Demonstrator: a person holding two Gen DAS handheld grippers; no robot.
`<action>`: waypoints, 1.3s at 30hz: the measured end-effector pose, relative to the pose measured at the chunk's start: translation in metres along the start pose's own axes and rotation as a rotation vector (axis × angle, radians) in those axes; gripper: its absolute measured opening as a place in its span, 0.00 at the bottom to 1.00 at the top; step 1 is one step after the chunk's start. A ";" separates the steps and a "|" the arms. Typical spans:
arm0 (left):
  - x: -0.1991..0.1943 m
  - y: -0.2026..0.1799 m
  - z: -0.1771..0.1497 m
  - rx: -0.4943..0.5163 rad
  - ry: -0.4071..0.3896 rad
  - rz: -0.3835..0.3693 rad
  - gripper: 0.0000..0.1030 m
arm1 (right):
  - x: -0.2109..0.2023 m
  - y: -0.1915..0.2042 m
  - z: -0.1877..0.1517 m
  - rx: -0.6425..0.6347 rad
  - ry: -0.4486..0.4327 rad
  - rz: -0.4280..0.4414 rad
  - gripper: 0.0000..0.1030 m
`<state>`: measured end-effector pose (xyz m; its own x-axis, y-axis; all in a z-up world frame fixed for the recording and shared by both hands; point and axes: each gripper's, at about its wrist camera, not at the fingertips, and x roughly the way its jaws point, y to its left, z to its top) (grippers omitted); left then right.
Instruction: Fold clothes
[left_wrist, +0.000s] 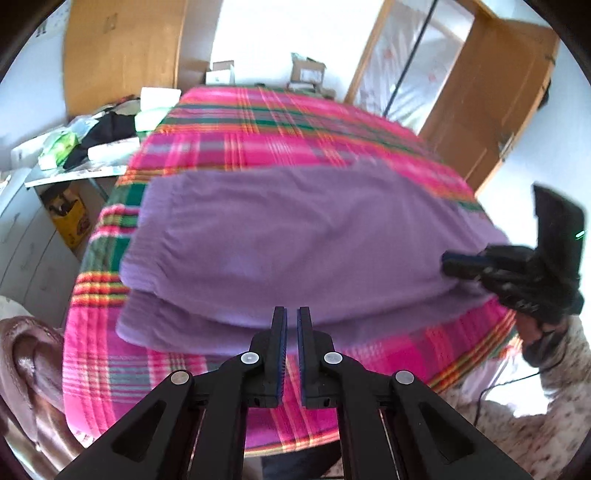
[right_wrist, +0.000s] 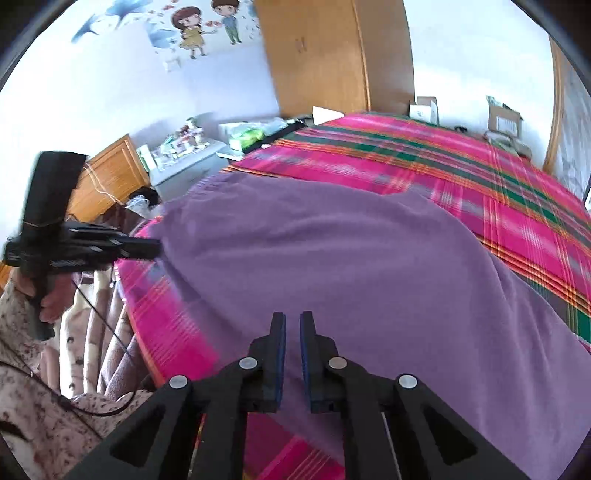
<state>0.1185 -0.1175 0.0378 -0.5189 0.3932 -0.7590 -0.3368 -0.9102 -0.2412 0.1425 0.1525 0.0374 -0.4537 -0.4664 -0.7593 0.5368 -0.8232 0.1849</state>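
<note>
Purple garment (left_wrist: 295, 236) lies folded on the plaid bed cover (left_wrist: 280, 125), near its front edge.

One layer rests over another, so a fold seems made. Left gripper (left_wrist: 291, 317) and right gripper (right_wrist: 292, 321) hover above it, jaws nearly together, apparently holding nothing; the pictures are blurred.

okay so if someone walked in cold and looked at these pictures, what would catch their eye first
First, the loud pink plaid bedspread covering the bed, with a purple garment lying folded over itself across its near half. Then the two black grippers: the left gripper at the garment's near edge, the right gripper over the cloth, both nearly shut with nothing between the fingers.
</note>
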 end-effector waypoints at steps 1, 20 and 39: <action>0.000 0.002 0.003 -0.003 -0.009 0.001 0.06 | 0.006 -0.003 -0.001 0.019 0.029 0.009 0.08; 0.026 0.058 0.000 -0.198 0.046 0.039 0.08 | -0.003 0.015 -0.017 -0.004 0.053 0.140 0.10; -0.013 0.100 -0.025 -0.368 -0.059 0.053 0.08 | 0.027 0.037 0.011 -0.054 0.002 0.075 0.19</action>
<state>0.1111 -0.2165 0.0083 -0.5757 0.3411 -0.7431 -0.0083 -0.9112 -0.4118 0.1422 0.1064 0.0301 -0.4096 -0.5257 -0.7455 0.6066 -0.7674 0.2078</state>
